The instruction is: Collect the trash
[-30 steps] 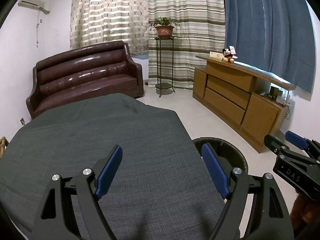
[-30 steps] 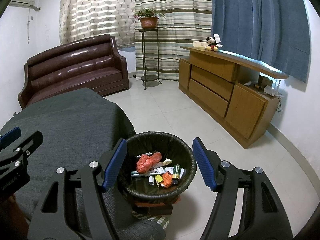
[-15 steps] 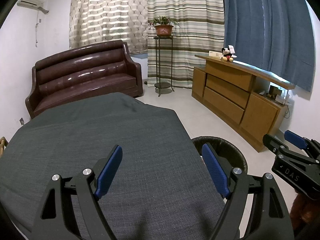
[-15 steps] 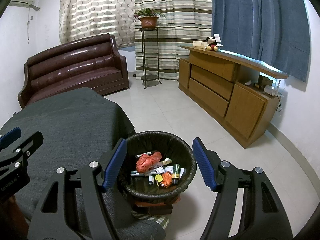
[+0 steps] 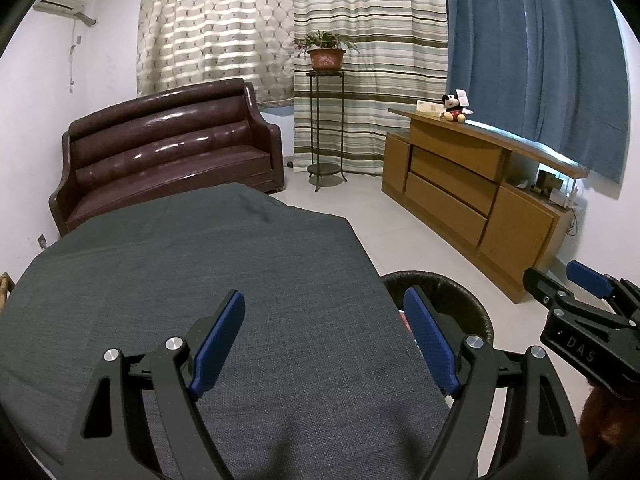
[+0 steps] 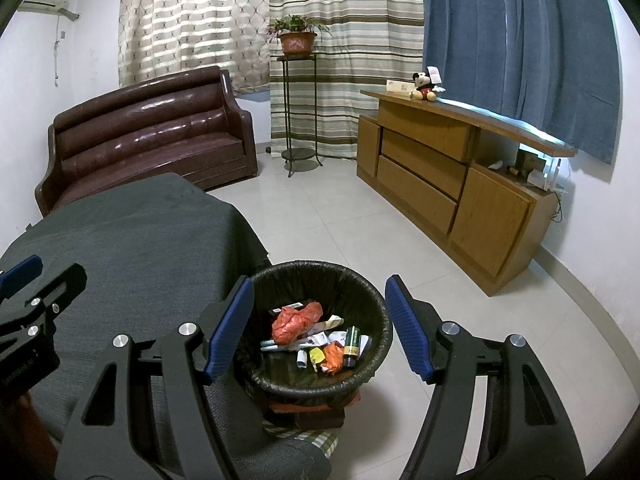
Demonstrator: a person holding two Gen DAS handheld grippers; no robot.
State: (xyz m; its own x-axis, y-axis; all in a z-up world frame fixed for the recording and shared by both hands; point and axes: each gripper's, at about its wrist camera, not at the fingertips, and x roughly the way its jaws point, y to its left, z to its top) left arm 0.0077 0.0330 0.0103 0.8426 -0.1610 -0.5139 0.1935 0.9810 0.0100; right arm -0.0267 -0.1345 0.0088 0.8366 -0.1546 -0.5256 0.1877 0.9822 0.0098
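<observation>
A black-lined waste bin (image 6: 362,280) stands on the floor beside the cloth-covered table, with a crumpled red bag (image 6: 296,320), a small dark bottle (image 6: 351,342) and several wrappers inside. My right gripper (image 6: 320,320) hovers above the bin, open with nothing between its blue pads. My left gripper (image 5: 325,332) hangs open over the dark grey tablecloth (image 5: 200,272), empty. In the left wrist view the bin's rim (image 5: 448,282) shows at the table's right edge and the right gripper (image 5: 576,300) is at the far right. The left gripper (image 6: 24,292) shows at the left edge of the right wrist view.
A brown leather sofa (image 5: 160,152) stands behind the table. A metal plant stand (image 5: 326,120) with a potted plant is by the curtains. A wooden sideboard (image 6: 448,168) with a plush toy (image 6: 426,86) lines the right wall. Tiled floor (image 6: 340,224) lies between them.
</observation>
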